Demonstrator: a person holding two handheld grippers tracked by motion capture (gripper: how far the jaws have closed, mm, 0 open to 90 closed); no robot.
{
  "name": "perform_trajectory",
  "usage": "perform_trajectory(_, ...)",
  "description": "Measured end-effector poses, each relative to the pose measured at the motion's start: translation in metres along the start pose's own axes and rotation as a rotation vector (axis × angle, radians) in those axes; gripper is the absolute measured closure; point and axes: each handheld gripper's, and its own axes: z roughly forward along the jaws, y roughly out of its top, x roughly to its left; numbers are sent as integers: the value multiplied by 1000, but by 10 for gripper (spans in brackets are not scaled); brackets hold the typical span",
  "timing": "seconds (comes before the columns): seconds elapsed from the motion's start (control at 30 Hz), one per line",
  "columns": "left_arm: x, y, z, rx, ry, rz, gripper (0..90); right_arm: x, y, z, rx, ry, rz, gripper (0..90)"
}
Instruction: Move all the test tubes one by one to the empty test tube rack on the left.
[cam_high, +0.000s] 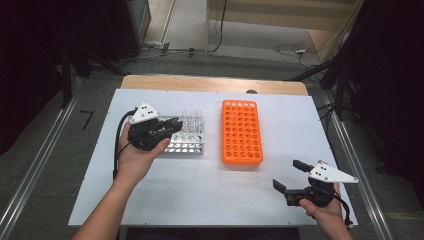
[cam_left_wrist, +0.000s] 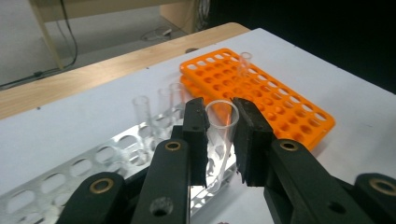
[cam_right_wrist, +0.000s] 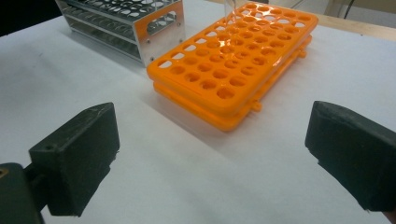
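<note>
Gripping a clear test tube (cam_left_wrist: 222, 122) between its two black pads, the left gripper (cam_left_wrist: 219, 135) is closed onto the glass just below the open rim, and the tube hangs down between the jaws, slightly tilted. Directly under and behind these jaws stands the metal rack (cam_left_wrist: 70, 172), where three more clear tubes (cam_left_wrist: 161, 105) stand upright in holes just beyond the held one. Past the left gripper's tips, farther out and to its right, lies the orange rack (cam_left_wrist: 289, 109), with one clear tube (cam_left_wrist: 243, 63) standing in a far hole. From above, the left gripper (cam_high: 167, 127) sits over the metal rack (cam_high: 192, 145), with the orange rack (cam_high: 242, 131) just beside that. The right gripper (cam_high: 290, 176) hovers low over the white table (cam_high: 200, 190), jaws spread wide with nothing between them; the orange rack (cam_right_wrist: 233, 65) lies ahead of its tips, well apart.
</note>
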Motion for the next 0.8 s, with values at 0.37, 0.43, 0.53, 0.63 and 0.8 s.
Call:
perform_trajectory(0.37, 30, 14, 15, -6, 70, -19, 758, -2, -3, 4, 10, 1, 7, 17)
perform_trajectory(0.43, 34, 17, 20, -9, 81, -24, 758, -2, -3, 3, 10, 3, 9, 18)
perform_trajectory(0.53, 38, 21, 27, -8, 92, -27, 758, -2, -3, 3, 8, 5, 7, 18)
perform_trajectory(0.63, 42, 22, 34, 0, 103, -25, 758, -2, -3, 4, 5, 5, 5, 19)
perform_trajectory(0.8, 47, 20, 47, 26, 121, -26, 757, -3, -4, 3, 0, 5, 9, 20)
